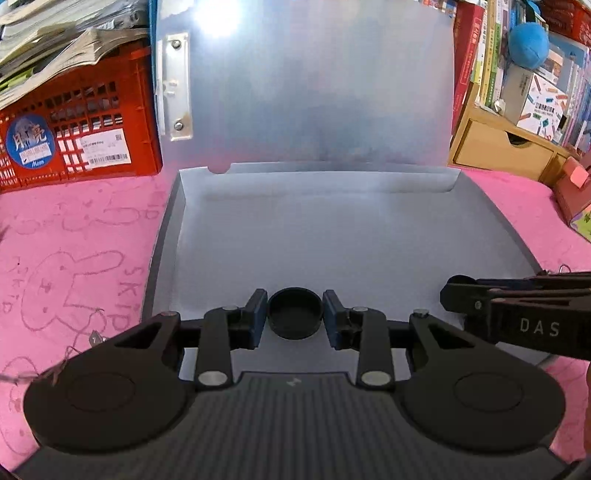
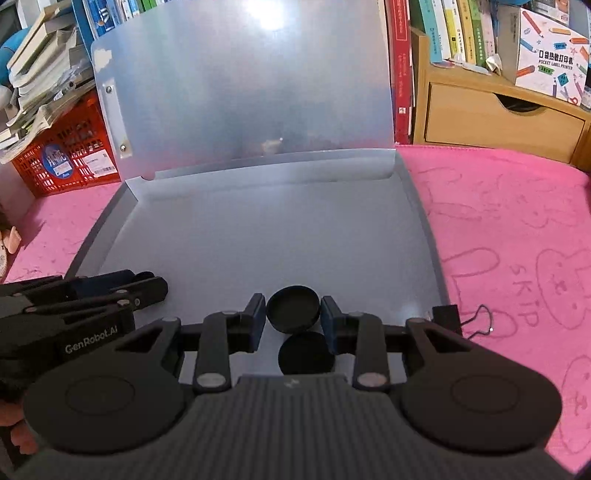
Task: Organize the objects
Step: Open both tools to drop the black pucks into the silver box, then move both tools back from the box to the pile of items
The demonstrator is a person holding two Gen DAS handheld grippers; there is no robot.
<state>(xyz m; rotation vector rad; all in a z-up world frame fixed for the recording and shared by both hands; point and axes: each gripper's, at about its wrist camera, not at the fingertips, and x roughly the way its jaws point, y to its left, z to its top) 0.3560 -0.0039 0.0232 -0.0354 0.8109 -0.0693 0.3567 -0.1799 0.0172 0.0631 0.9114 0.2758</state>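
Note:
An open grey folder lies on the pink mat, its translucent cover standing up at the back; it also shows in the right wrist view. My left gripper is shut on a black round cap just above the folder's near edge. My right gripper is shut on another black round cap; a dark round shape lies under it, cap or shadow I cannot tell. A black binder clip sits on the folder's right edge.
A red crate stacked with books stands back left. A wooden drawer box and shelved books stand back right. The pink mat with rabbit drawings surrounds the folder. The other gripper shows at the side of each view.

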